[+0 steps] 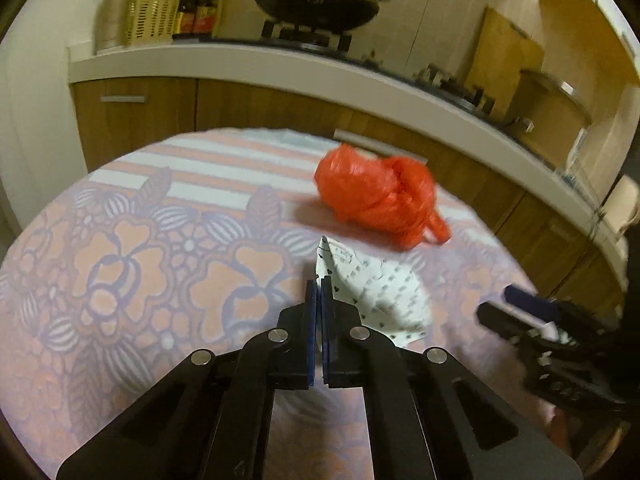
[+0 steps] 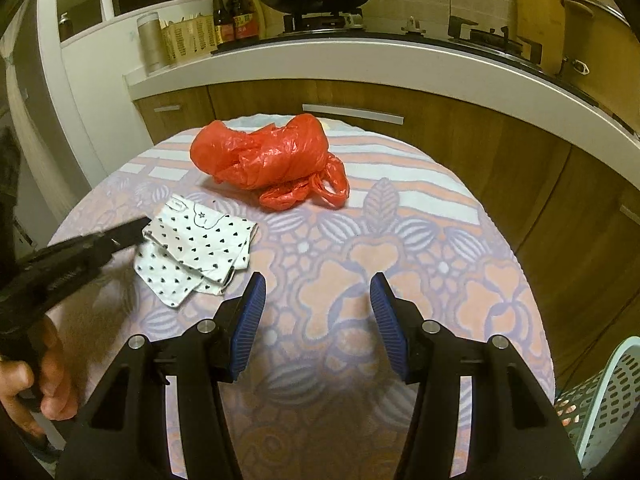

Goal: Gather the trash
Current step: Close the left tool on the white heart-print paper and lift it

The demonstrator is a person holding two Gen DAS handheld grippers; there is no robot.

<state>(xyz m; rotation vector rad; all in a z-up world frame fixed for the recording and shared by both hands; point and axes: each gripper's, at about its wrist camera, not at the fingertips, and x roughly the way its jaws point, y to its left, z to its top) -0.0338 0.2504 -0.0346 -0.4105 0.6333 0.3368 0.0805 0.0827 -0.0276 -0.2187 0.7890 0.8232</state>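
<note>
Left tool (image 1: 319, 286) on crumpled heart-print paper (image 1: 384, 296), ribbed blue pads (image 1: 311, 320) together

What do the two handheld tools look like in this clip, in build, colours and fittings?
Both match: the left tool and right tool have matte black linkage arms with cut-out slots and round silver pivot pins. Each finger carries a blue ribbed pad. The right wrist view shows the left tool's black body and handle from the side. No cables, markings or sleeves are visible.

Dim, warm yellowish indoor light; strong fisheye bending and dark vignette at edges; left wrist view motion-blurred, right wrist view sharper; soft shadows.
</note>
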